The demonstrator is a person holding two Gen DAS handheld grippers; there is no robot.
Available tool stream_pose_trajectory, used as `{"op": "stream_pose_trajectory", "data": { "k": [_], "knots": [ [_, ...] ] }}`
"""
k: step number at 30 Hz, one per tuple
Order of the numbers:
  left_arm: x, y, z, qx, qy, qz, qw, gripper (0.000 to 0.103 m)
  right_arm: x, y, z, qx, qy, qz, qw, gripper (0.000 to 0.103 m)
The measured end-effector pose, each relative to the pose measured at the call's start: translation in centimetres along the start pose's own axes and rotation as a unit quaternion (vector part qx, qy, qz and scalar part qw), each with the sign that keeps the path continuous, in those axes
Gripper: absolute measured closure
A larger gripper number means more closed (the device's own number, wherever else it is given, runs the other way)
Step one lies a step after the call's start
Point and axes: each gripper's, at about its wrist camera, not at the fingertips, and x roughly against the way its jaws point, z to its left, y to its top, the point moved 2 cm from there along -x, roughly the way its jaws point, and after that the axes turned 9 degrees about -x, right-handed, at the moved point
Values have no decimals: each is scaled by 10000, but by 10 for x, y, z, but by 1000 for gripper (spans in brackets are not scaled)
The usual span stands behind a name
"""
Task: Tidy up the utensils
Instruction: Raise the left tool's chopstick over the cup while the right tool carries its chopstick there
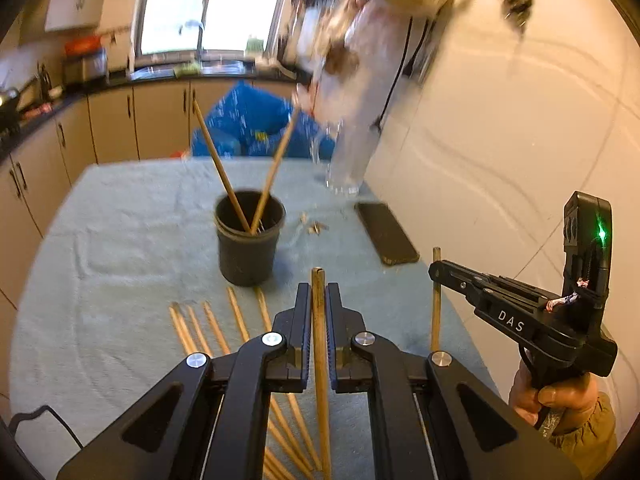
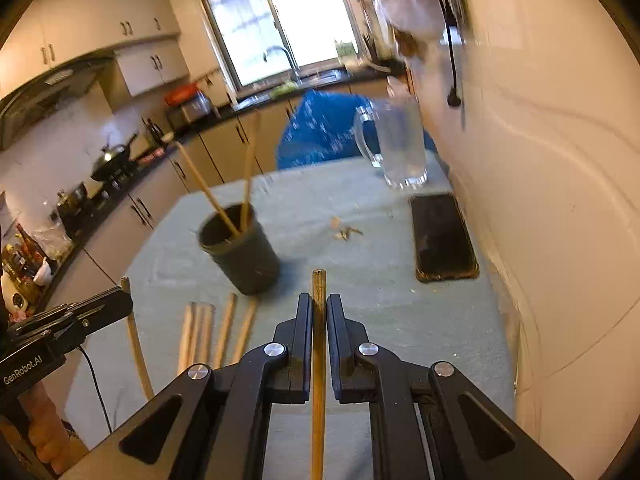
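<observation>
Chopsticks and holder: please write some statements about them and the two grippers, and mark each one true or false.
1. Each gripper is shut on one chopstick. True: the left gripper clamps a chopstick, and the right gripper clamps another chopstick.
2. The black holder is empty. False: two chopsticks lean inside it.
3. Loose chopsticks lie on the tablecloth in front of the holder. True.
4. The phone lies left of the holder. False: it lies to the right, near the wall.
5. The glass mug stands inside the holder. False: it stands on the table behind the phone.
</observation>
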Motion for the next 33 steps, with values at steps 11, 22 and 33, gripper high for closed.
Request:
{"op": "stream_pose_trajectory", "data": {
  "k": [11,22,33],
  "knots": [
    [59,1,12,16,172,-779,9968,97,50,-8,49,356,226,-661,9969,96],
    [80,31,49,343,436,-1144,9919,97,58,15,67,374,354,-999,9937,96],
    [78,104,75,276,993,-1616,9815,97,55,85,95,404,515,-1465,9870,96]
  ]
}}
